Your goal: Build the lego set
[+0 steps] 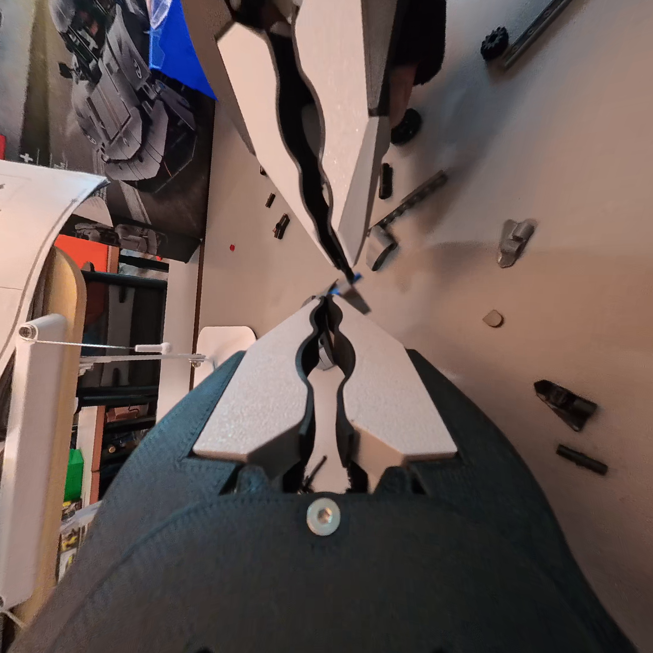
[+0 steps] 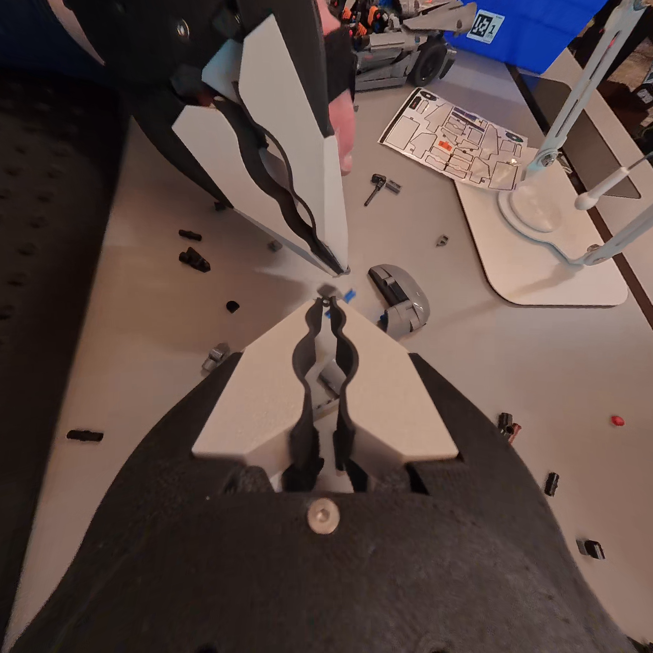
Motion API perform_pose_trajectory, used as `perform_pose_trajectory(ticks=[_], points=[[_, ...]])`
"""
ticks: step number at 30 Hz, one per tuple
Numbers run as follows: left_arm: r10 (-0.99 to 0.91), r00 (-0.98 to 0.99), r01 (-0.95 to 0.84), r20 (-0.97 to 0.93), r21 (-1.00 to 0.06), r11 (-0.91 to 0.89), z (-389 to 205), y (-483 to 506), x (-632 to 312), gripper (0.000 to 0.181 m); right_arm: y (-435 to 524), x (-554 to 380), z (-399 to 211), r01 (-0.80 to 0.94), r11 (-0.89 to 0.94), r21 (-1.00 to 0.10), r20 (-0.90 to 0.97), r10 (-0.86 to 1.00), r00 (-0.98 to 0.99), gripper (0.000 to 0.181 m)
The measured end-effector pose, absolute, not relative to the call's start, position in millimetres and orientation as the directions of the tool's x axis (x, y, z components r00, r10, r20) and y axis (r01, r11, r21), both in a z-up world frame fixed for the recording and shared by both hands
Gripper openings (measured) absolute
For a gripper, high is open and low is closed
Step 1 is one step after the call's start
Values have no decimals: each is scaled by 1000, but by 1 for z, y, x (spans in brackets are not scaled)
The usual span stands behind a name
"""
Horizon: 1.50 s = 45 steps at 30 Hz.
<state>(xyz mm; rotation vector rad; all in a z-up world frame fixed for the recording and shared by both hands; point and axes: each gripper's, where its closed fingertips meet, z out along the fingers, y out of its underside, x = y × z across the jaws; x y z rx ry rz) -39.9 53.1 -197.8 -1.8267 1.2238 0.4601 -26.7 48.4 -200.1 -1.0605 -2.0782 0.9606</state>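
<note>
In the left wrist view my left gripper (image 1: 324,301) is shut on a small grey Lego piece (image 1: 354,297) that sticks out to the right of its tips. My right gripper (image 1: 348,272) comes down from above, shut, with a bit of blue at its tip, close against that piece. In the right wrist view my right gripper (image 2: 327,301) is shut on a small grey piece (image 2: 327,289) with a blue pin (image 2: 349,295). My left gripper (image 2: 341,271) reaches in from the upper left, its tips just above. Both hover over the white table (image 2: 459,371).
A grey curved panel assembly (image 2: 399,300) lies just right of the tips. A sticker sheet (image 2: 456,141), a partly built grey car (image 2: 399,46), a blue box (image 2: 530,31) and a white stand base (image 2: 551,254) lie beyond. Black pins (image 2: 190,235) and small grey parts (image 1: 514,242) are scattered around. The tips of both grippers are at nearly the same place.
</note>
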Motion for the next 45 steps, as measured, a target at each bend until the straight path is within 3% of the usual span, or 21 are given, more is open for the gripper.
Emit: perform_pose_trajectory(ticks=[5,9,16,23,29,45], points=[[-595,440,-887,-673,-431,-167,-209,51,-41,0,52,-26,-201,417,415,-809,186,853,-487,2],[-612,513,-846,-602,-476,-241,-216,52,-51,0,58,-25,-200,424,409,-808,190,862,-469,2],[-619,606,-777,-499,-537,-327,-226,64,-59,16,62,-24,-199,431,398,-809,186,871,-455,2],[-683,578,-795,-446,-498,-347,-248,69,-54,24,62,-24,-202,439,404,-803,184,868,-461,2],[-716,562,-798,-414,-500,-336,-256,70,-46,14,62,-24,-203,444,407,-798,186,868,-461,2],[-750,575,-785,-326,-479,-393,-256,44,-36,17,64,-24,-207,456,406,-792,179,869,-462,2]])
